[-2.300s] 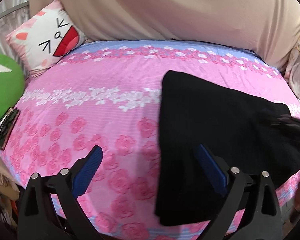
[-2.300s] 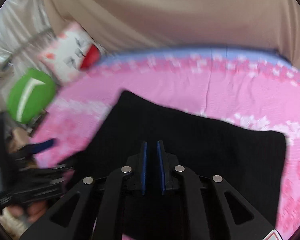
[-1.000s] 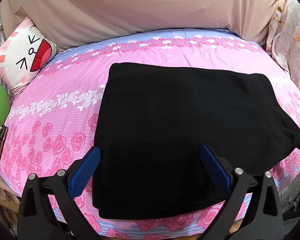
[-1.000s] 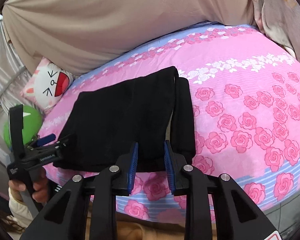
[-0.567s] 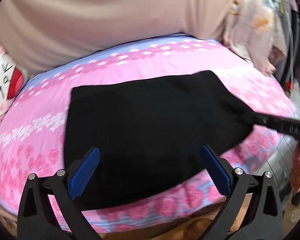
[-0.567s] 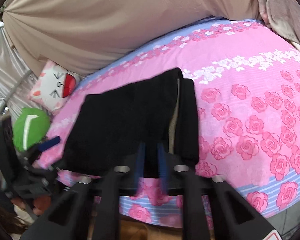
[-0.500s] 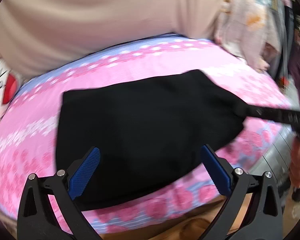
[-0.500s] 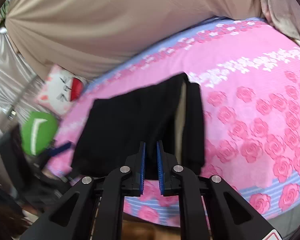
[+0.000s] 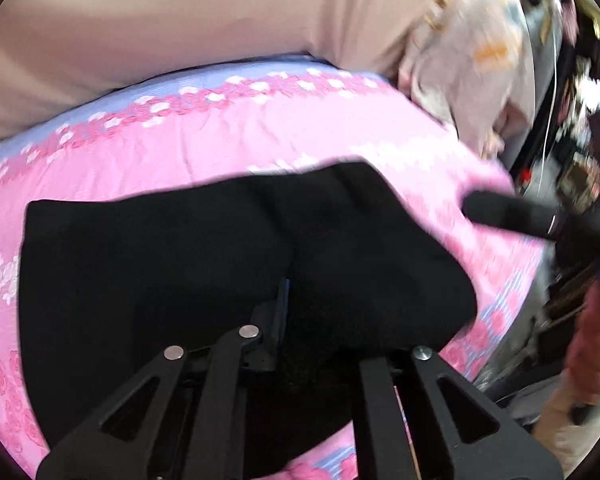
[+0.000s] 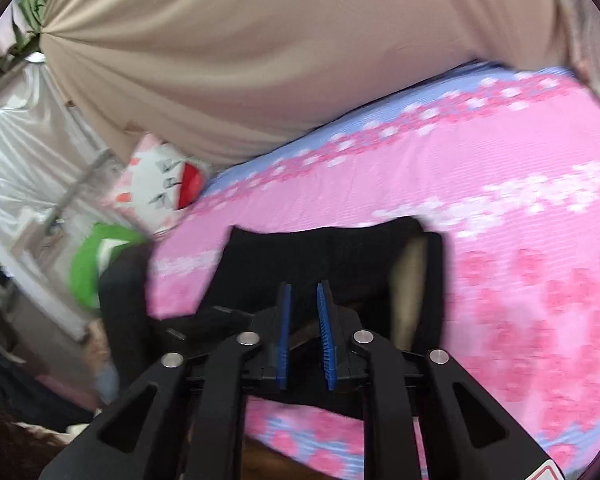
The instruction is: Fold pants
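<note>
Left wrist view: my left claw (image 9: 296,312), spread wide half a second ago, is now clamped on the near edge of the black pants (image 9: 180,272); cloth bunches over the right finger, and only a blue sliver of the left pad (image 9: 285,294) shows. The pants, flat before, now ridge upward at the pinch. They lie folded on the pink rose-print bed sheet (image 9: 204,152), near its front edge. At 3 o'clock the right claw (image 9: 496,212), which touched the pants' right corner earlier, now hangs clear of the cloth over the sheet, its handle gripped by the right hand (image 9: 592,360) at 4 o'clock.

Right wrist view: the right claw (image 10: 303,334) has parted from nearly closed to a narrow gap, holding nothing; the blue pads (image 10: 324,332) hover above the pants (image 10: 320,256), whose waist opening gapes at 3 o'clock of the fingers. The left claw (image 10: 204,322) enters from 9 o'clock and meets the pants' near-left edge. A cat-face cushion (image 10: 160,184) and a green cushion (image 10: 92,264) sit at 10 o'clock, off the sheet (image 10: 480,160).
</note>
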Demonstrator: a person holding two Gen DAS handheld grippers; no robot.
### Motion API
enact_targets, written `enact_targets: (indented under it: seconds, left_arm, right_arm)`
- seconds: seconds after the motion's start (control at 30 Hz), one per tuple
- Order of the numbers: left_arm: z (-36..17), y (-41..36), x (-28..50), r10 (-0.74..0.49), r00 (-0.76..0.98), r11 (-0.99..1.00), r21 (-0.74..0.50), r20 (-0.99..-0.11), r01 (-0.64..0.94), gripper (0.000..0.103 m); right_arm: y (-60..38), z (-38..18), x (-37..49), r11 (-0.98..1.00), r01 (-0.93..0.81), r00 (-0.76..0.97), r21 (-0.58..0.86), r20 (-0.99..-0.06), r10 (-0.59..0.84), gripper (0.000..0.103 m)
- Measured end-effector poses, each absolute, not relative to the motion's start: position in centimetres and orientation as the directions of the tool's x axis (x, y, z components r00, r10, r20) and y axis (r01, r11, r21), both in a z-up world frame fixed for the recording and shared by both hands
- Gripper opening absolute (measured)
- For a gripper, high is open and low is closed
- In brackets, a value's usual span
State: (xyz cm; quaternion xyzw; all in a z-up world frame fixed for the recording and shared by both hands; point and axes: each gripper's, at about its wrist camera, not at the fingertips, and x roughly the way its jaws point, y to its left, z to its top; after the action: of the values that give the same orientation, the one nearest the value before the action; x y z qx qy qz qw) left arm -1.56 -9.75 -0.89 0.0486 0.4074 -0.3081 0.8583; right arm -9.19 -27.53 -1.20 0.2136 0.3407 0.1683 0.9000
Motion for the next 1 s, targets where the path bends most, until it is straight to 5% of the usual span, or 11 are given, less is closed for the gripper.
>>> enact_targets:
  seconds: [0.13,0.23,0.4,0.5,0.63,0.73,0.8,0.87,0.9,1.0]
  left_arm:
    - [4.0,-6.3,-0.6,-0.530,0.532,0.805,-0.196,-0.660,0.559,0.006]
    - [7.0,-5.3,-0.1,-0.536,0.554,0.805,-0.188,-0.637,0.562,0.006]
    - [8.8,-6.1,0.3,-0.523,0.547,0.803,-0.164,-0.653,0.572,0.006]
    - [9.0,-6.0,0.4,-0.496,0.560,0.818,-0.140,-0.663,0.559,0.006]
    - [9.6,-5.7,-0.1,-0.497,0.581,0.822,-0.134,-0.645,0.554,0.006]
    - [9.1,-6.7,-0.5,-0.521,0.562,0.806,-0.154,-0.642,0.572,0.007]
    - [6.7,-8.7,-0.4,-0.529,0.510,0.792,-0.179,-0.679,0.584,0.011]
    - [2.8,-11.3,-0.3,-0.513,0.428,0.776,-0.189,-0.744,0.602,0.021]
    - [1.1,-12.4,-0.4,-0.490,0.390,0.768,-0.175,-0.780,0.616,0.026]
    - [-1.6,-13.3,-2.1,-0.448,0.350,0.756,-0.140,-0.823,0.639,0.035]
  right_arm:
    - [-27.8,-2.9,-9.4,0.927,-0.091,0.706,0.363,-0.633,0.318,0.032]
    - [-26.7,-4.4,-7.8,0.947,-0.113,0.673,0.301,-0.678,0.296,0.048]
    - [-24.7,-6.3,-3.8,0.958,-0.166,0.624,0.233,-0.727,0.285,0.048]
    - [-24.3,-6.5,-2.5,0.935,-0.207,0.594,0.289,-0.722,0.355,0.005]
    - [-24.3,-2.2,-4.8,0.915,-0.261,0.673,0.306,-0.622,0.400,0.004]
    - [-26.0,-0.9,-5.9,0.915,-0.239,0.715,0.326,-0.579,0.393,0.004]
    - [-27.2,-3.2,-4.8,0.940,-0.160,0.697,0.300,-0.640,0.323,0.011]
    - [-28.8,-7.9,-3.0,0.946,-0.062,0.610,0.319,-0.738,0.289,0.007]
    - [-30.0,-8.5,-3.6,0.909,-0.056,0.643,0.414,-0.681,0.350,0.007]
    - [-31.9,-6.7,-6.4,0.896,0.025,0.694,0.443,-0.653,0.303,0.027]
